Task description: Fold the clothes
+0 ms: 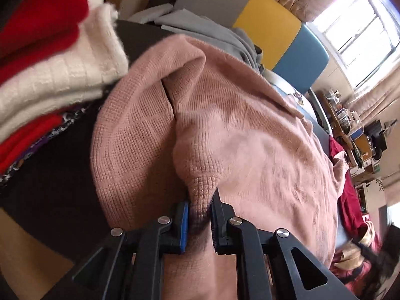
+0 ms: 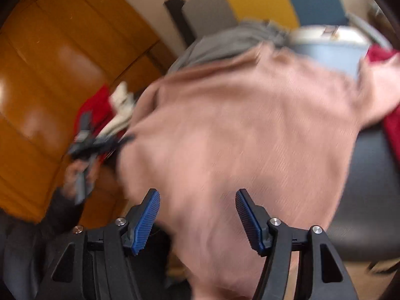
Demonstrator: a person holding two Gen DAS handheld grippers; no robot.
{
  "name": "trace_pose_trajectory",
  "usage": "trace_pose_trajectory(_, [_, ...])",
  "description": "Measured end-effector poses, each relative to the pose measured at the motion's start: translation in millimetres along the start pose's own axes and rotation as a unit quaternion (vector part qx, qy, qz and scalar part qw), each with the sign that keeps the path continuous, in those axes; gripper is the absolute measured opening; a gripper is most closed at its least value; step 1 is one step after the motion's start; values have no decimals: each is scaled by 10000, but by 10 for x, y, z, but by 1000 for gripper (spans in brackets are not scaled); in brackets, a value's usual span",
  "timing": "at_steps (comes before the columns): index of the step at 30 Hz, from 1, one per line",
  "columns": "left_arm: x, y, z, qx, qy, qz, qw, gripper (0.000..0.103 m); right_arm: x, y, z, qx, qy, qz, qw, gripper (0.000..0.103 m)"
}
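Fold step: left gripper pinching a bunch of the pink waffle-knit sweater.

Sweater lies spread toward 12 o'clock; right gripper stands spread above it, gripping nothing. Recommended: carry the pinched bunch across evenly, keeping tension.

The knitted sweater is dusty pink all over, plain, with a fine waffle texture. At ten o'clock from it a stack of folded clothes runs bright red, then cream white, then red again, and under that peeks a purple, black and white print. Beneath everything the tabletop is very dark brown. At twelve o'clock lies a plain grey garment. Behind stand panels in grey, mustard yellow and blue. A dark red garment lies at three o'clock. The pads are ribbed blue on black arms. The cupboard doors are glossy orange-brown wood.
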State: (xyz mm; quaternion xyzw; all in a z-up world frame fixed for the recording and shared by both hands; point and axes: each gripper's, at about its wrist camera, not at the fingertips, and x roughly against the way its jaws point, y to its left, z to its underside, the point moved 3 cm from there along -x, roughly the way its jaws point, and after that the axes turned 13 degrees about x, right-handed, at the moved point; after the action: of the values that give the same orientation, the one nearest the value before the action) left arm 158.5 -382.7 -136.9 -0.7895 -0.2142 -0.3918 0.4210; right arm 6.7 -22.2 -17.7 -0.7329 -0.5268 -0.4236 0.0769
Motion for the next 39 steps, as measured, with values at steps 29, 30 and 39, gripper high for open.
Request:
trace_pose_trajectory(29, [-15,-38,-460,-1370,-1288,-1647,9683,8,-974,-460,119,526,-647,2310,9694,81])
trace_pose_trajectory(30, [89,-169,-592,-1448,-1489,-1617,9647,8,-968,-459,122,527,-654,2309,9694,81])
trace_pose_trajectory(39, [535,-844,-1980,-1694,-2513,-2619,9163,9,-953,-496,128,546,-707,2295,9692,81])
